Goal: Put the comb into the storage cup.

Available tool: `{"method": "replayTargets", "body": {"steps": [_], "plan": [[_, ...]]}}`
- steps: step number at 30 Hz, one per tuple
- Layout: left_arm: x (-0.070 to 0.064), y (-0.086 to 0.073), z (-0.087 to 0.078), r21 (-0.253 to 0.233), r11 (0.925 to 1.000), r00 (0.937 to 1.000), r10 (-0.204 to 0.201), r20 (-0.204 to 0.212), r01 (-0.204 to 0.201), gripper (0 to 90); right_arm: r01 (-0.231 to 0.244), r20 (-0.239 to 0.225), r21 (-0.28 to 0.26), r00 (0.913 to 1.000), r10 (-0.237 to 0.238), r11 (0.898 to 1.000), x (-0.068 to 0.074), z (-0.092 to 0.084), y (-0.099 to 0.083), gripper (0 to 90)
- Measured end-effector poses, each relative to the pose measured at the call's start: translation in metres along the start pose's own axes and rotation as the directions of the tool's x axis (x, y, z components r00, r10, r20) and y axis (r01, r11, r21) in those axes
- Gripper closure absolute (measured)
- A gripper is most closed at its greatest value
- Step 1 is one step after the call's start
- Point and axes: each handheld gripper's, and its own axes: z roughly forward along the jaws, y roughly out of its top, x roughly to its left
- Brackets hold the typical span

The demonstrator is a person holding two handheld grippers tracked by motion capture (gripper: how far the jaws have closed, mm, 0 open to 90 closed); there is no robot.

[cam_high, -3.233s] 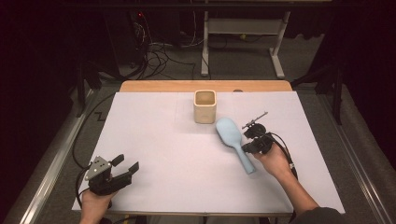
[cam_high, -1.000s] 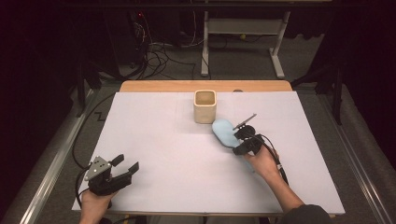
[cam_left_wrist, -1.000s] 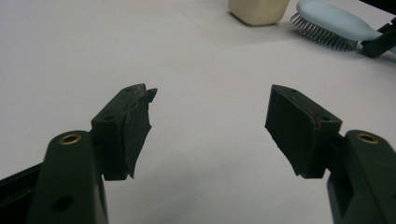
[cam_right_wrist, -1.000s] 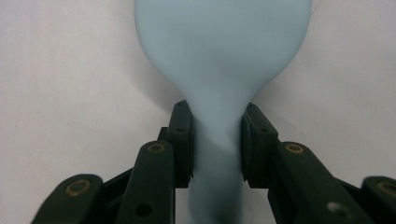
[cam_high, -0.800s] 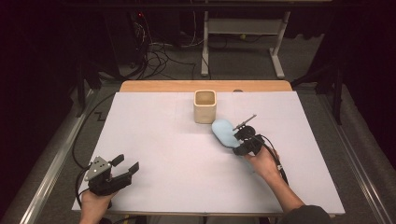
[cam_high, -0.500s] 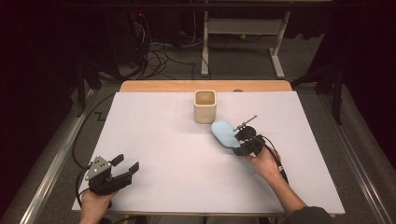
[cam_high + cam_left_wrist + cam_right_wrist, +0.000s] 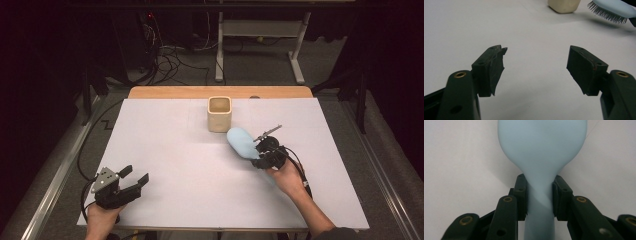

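Note:
A light blue hairbrush [image 7: 241,141] hangs just above the white table cover, bristles down, its head pointing toward a cream square cup [image 7: 219,113]. My right gripper [image 7: 261,159] is shut on the brush's neck; in the right gripper view both pads clamp the brush [image 7: 542,150] on either side, right gripper [image 7: 539,195]. My left gripper [image 7: 136,175] rests at the front left corner, open, with nothing between its jaws. The left gripper view shows the left gripper [image 7: 536,67] with bare table beyond it, the brush [image 7: 614,8] and the cup [image 7: 564,4] far off.
The white sheet [image 7: 175,150] covers a wooden table whose far edge [image 7: 220,92] shows behind the cup. Cables and a metal stand's legs [image 7: 257,50] lie on the dark floor beyond. A wide bare stretch separates the two grippers.
About three seconds ago the brush lay flat and slanted on the sheet; now it is raised, with its head nearer the cup. Over the last second little has moved. The left gripper stayed put.

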Motion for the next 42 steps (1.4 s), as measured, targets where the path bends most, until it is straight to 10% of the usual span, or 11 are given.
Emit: {"method": "replayTargets", "body": {"steps": [42], "plan": [[-0.009,0.002,-0.003,-0.013,0.9999,0.9999,-0.005,0.015,0.005,30.4,-0.046,-0.116,-0.223,0.9931,0.02,0.974,0.014,-0.051,-0.065,70.5]]}}
